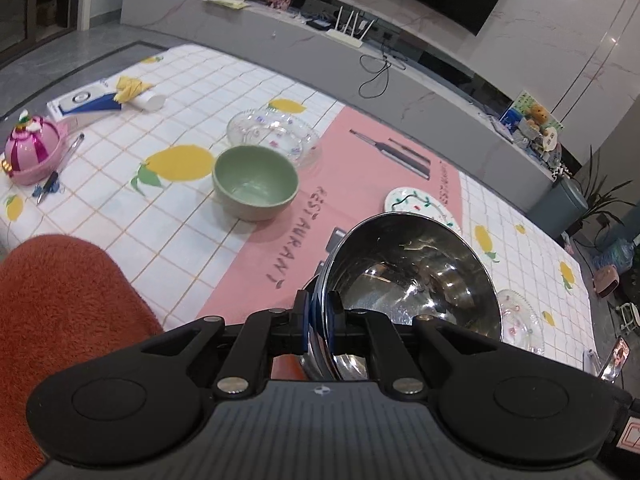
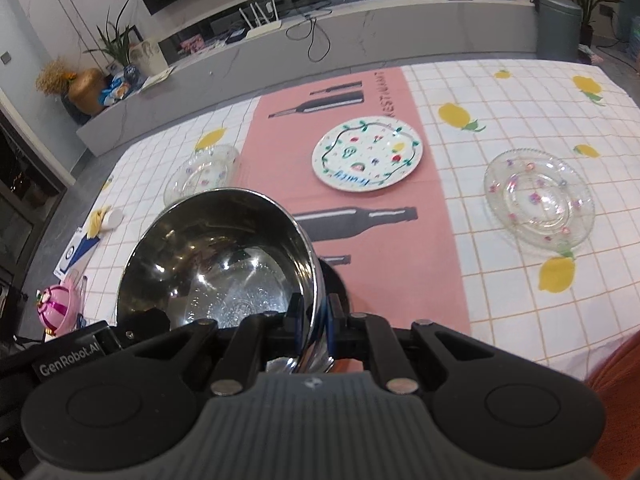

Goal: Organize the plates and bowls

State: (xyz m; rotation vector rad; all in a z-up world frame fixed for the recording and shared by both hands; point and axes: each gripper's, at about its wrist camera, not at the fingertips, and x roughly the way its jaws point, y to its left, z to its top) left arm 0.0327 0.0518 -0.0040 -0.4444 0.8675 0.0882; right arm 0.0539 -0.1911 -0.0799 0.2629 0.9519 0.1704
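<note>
Gripping opposite rims, the steel bowl (image 1: pixel 412 280) is clamped by left tongs (image 1: pixel 319 312) and right tongs (image 2: pixel 316 316), held above the desk (image 2: pixel 500 300) near a green bowl (image 1: pixel 256 182).

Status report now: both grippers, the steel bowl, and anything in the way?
Both grippers, left and right, shut on steel bowl rim, opposite sides. Bowl lifted, tilted, empty. Green bowl and glass dish ahead on table.

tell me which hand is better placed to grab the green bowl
Left, likely: the green bowl lies ahead of the left tool; the right view hides it. Both it and the right tool grip the steel bowl by its rim.
</note>
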